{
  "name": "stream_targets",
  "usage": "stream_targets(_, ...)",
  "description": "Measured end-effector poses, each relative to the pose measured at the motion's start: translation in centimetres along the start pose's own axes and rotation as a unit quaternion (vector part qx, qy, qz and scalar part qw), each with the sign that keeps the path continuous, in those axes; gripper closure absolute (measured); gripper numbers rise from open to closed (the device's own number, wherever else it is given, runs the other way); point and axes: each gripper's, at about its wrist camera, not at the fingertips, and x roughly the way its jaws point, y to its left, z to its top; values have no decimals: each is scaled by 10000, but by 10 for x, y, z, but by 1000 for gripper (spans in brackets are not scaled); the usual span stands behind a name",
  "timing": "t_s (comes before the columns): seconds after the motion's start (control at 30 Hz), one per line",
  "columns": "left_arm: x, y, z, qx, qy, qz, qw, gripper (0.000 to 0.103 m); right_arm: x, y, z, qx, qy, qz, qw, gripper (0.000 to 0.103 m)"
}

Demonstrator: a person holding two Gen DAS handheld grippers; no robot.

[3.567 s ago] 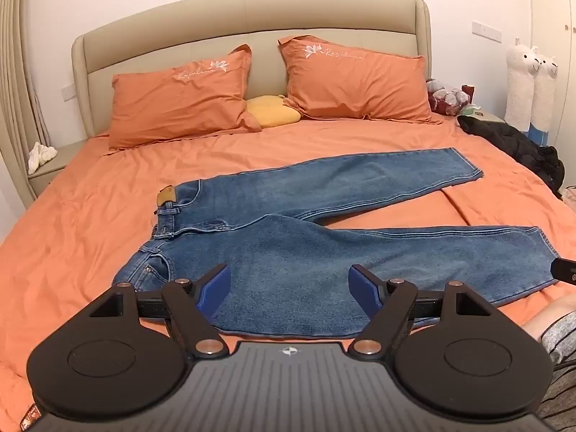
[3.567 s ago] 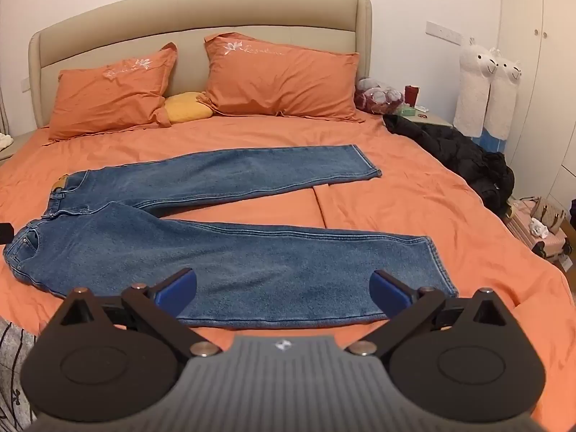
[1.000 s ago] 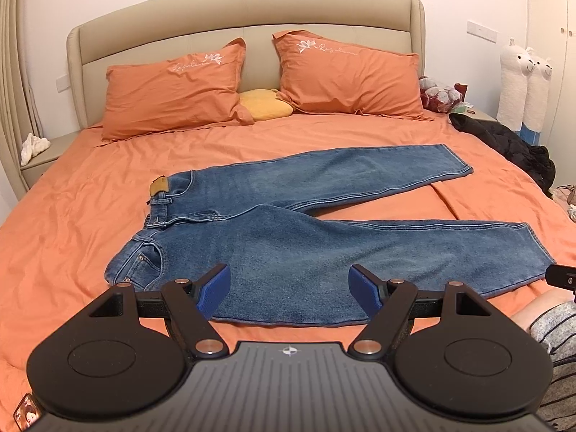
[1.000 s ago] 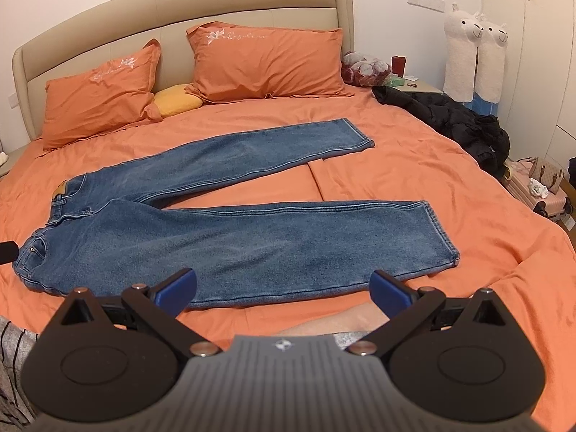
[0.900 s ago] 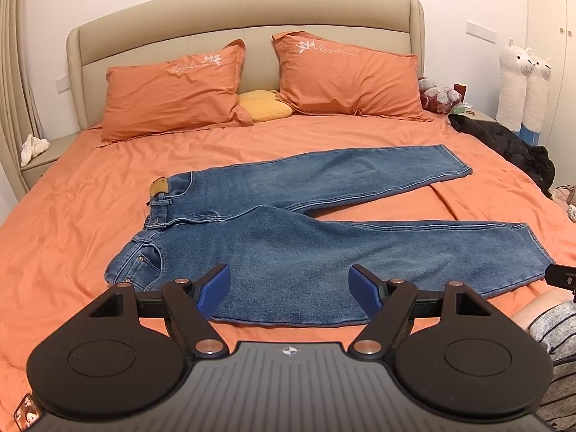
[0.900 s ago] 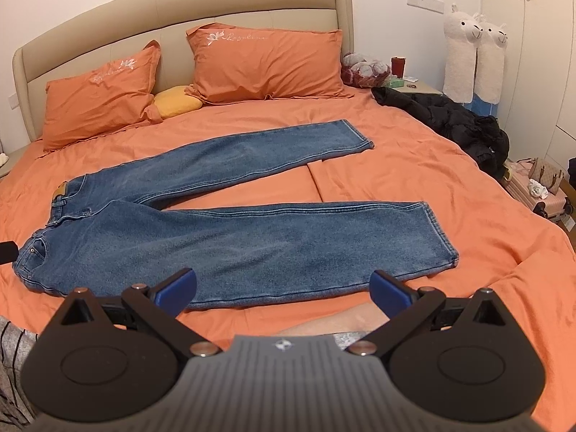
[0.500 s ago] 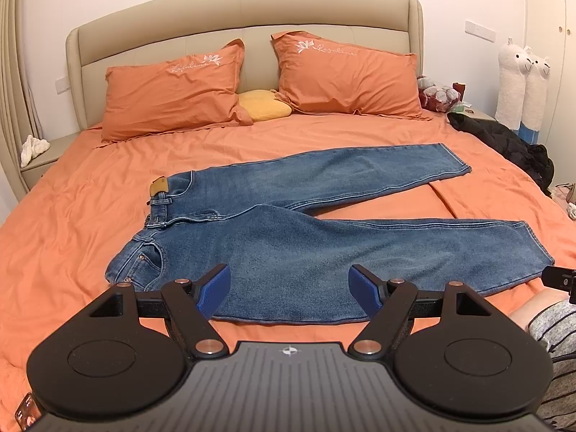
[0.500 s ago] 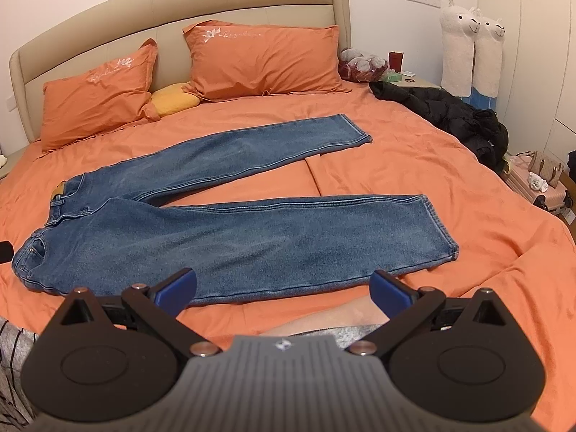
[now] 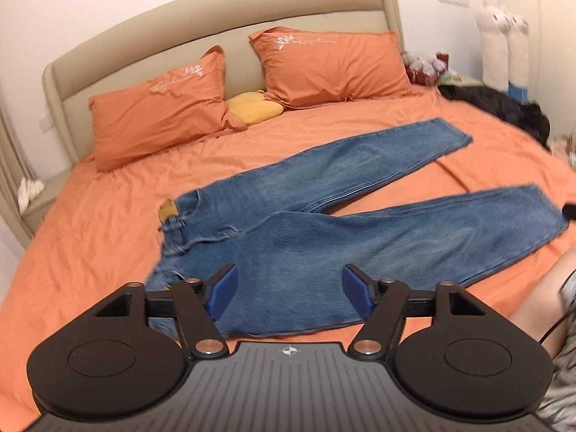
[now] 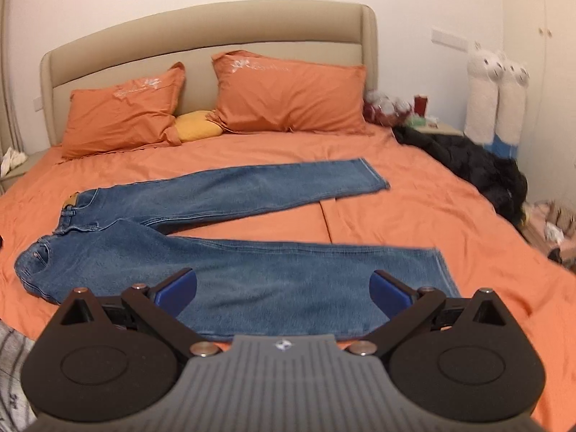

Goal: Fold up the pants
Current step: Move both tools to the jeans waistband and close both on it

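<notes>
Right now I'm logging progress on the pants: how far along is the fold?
Done: the jeans lie flat on the orange bed, legs spread apart in a V, no fold made. In hand: nothing; the left gripper, jaws just narrowing, and the right gripper are both open above the near leg. Left: every fold.

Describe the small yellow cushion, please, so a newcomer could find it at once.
Start at the beige headboard of the bed. Two large orange pillows lean against it, and the yellow cushion is tucked low in the gap between them. It alone is yellow, plain and much smaller.
</notes>
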Motion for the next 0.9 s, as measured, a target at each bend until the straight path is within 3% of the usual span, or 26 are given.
stream_targets(0.13,16,16,6,720,70,74,9974,29,32,0,10,-314,419,313,9981,7)
stream_targets(0.23,33,30,8,1156,291,-68,9928,32,58,-4,16,-655,763,396,9941,22)
stream_targets(0.43,87,51,-3,2246,999,-201,9691,32,105,-41,30,-991,1348,0,9859,41)
stream_targets(0.6,138,64,-24,3229,1588,-445,9320,32,144,-82,38,-1238,1917,-259,9733,50)
stream_targets(0.7,172,71,-39,3536,2026,-593,9113,32,164,-104,37,-1393,2194,-309,9651,51)
stream_targets(0.8,210,73,-58,3832,2628,-517,8840,32,182,-127,32,-1417,2572,-265,9555,54)
stream_targets(0.9,233,71,-75,4033,2886,-548,8666,32,193,-139,20,-1648,2858,-169,9439,56)
